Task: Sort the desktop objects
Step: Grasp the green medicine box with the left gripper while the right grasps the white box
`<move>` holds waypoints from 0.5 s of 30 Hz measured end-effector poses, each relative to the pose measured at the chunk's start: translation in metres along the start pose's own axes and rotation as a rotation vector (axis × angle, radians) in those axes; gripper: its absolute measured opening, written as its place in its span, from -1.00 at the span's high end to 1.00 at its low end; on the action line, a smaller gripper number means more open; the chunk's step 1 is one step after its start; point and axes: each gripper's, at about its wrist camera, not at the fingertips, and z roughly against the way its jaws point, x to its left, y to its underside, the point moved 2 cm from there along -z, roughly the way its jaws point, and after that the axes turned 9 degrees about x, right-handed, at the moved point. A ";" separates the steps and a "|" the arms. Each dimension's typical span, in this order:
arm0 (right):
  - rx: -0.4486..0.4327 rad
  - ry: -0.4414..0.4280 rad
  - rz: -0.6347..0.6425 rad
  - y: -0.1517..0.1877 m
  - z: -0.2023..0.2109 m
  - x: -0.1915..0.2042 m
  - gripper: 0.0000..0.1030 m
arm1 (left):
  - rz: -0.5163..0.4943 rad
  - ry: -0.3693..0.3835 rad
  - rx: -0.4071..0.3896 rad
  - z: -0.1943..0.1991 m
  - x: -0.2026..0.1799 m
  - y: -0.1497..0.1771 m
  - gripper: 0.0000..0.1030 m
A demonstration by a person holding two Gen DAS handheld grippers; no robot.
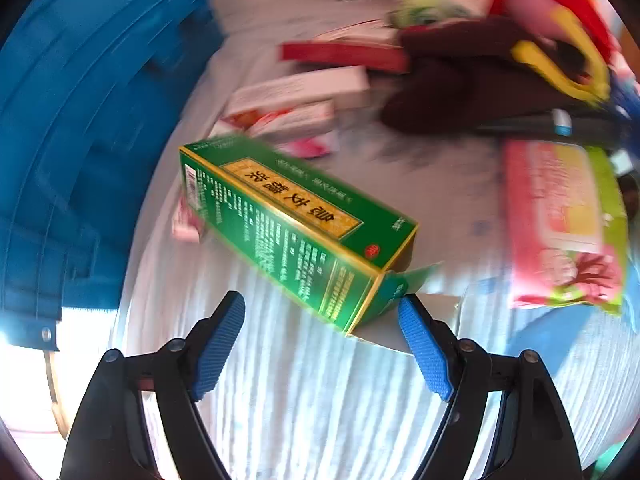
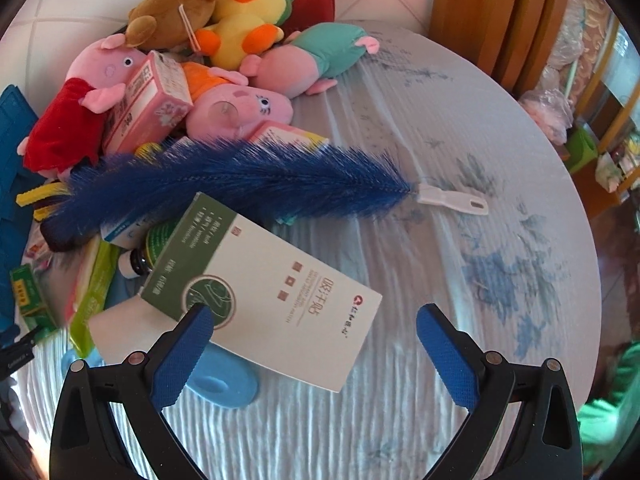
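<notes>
In the left wrist view a green medicine box (image 1: 292, 228) with gold lettering lies tilted on the striped tablecloth, its end flap open just ahead of my open, empty left gripper (image 1: 322, 312). In the right wrist view a white and green flat box (image 2: 264, 296) lies ahead and to the left of my open, empty right gripper (image 2: 314, 320), whose left finger (image 2: 184, 356) overlaps its near edge. A blue feather duster (image 2: 232, 180) with a white handle lies beyond it. Plush toys (image 2: 224, 60) and a pink box (image 2: 148, 108) are piled at the back left.
A blue crate (image 1: 80, 120) stands at the left in the left wrist view. Small white and pink boxes (image 1: 300, 96), a dark cloth (image 1: 472, 80) and a pink wipes pack (image 1: 560, 224) lie beyond. A blue disc (image 2: 224, 380) lies under the white box. Wooden furniture (image 2: 500, 20) stands behind the table.
</notes>
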 end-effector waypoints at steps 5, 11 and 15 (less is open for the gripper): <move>0.004 0.015 0.018 0.000 0.000 -0.006 -1.00 | 0.072 0.069 -0.078 0.028 0.027 0.001 -0.54; 0.005 0.041 0.082 -0.006 -0.002 -0.013 -1.00 | 0.243 0.096 -0.081 0.023 0.055 -0.023 -0.54; 0.027 0.059 0.062 -0.009 -0.008 -0.021 -1.00 | 0.320 0.120 -0.045 -0.006 0.062 -0.038 -0.60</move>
